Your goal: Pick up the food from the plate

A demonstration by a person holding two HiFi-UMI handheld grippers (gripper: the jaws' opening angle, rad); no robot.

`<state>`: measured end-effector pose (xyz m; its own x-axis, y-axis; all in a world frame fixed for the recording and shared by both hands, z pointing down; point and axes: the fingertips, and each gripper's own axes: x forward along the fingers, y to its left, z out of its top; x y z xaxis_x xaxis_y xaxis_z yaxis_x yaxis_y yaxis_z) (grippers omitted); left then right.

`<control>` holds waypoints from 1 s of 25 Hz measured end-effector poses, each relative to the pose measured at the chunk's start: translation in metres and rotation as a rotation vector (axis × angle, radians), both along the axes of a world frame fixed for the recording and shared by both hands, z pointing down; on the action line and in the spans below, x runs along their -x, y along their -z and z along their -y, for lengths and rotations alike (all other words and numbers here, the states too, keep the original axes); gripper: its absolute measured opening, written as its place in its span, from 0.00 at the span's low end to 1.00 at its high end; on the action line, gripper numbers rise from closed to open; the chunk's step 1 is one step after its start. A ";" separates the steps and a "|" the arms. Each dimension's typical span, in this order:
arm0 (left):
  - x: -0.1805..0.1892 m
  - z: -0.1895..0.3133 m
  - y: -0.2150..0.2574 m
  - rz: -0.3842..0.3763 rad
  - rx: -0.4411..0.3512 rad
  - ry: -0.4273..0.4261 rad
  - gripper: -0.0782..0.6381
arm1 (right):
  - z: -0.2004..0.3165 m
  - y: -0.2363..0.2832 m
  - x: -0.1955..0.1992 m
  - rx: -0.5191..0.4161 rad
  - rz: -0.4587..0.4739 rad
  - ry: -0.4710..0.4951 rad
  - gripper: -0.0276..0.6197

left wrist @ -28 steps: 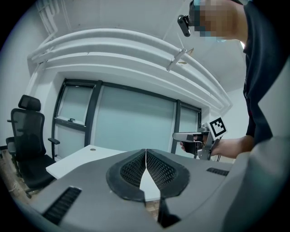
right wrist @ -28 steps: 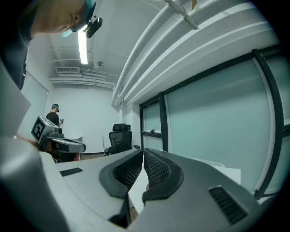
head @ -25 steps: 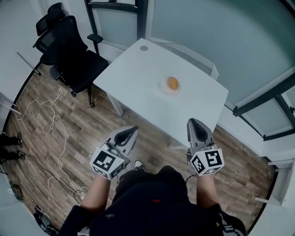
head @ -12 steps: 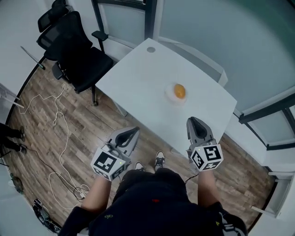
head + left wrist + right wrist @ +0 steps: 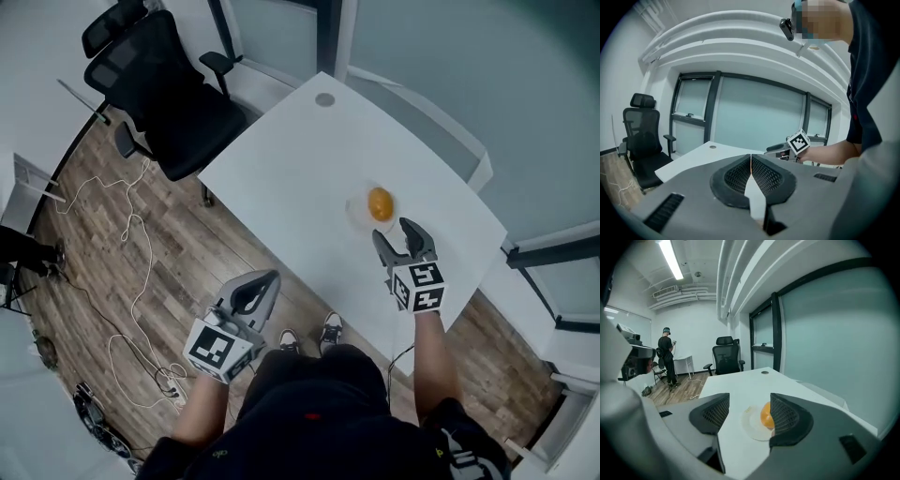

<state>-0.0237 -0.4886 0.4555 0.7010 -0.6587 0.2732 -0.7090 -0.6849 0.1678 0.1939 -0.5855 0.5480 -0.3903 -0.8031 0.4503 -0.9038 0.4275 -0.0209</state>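
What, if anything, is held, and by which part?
Nothing. Right hand-held gripper, jaws just opening, is short of the orange food; left hand-held gripper is shut, empty.

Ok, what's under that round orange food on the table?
A white plate lies under the orange food, resting on the white table. The food covers the plate's middle, so whatever is right beneath it can't be seen.
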 end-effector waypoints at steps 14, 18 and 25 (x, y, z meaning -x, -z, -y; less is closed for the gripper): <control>0.013 0.026 -0.053 0.052 0.149 0.147 0.14 | 0.107 -0.143 -0.025 0.234 -0.104 0.005 0.65; 0.017 0.027 -0.057 0.058 0.163 0.180 0.14 | 0.112 -0.165 -0.023 0.273 -0.120 0.011 0.65; 0.027 0.020 -0.049 0.055 0.147 0.196 0.14 | 0.107 -0.137 -0.016 0.179 -0.152 -0.001 0.62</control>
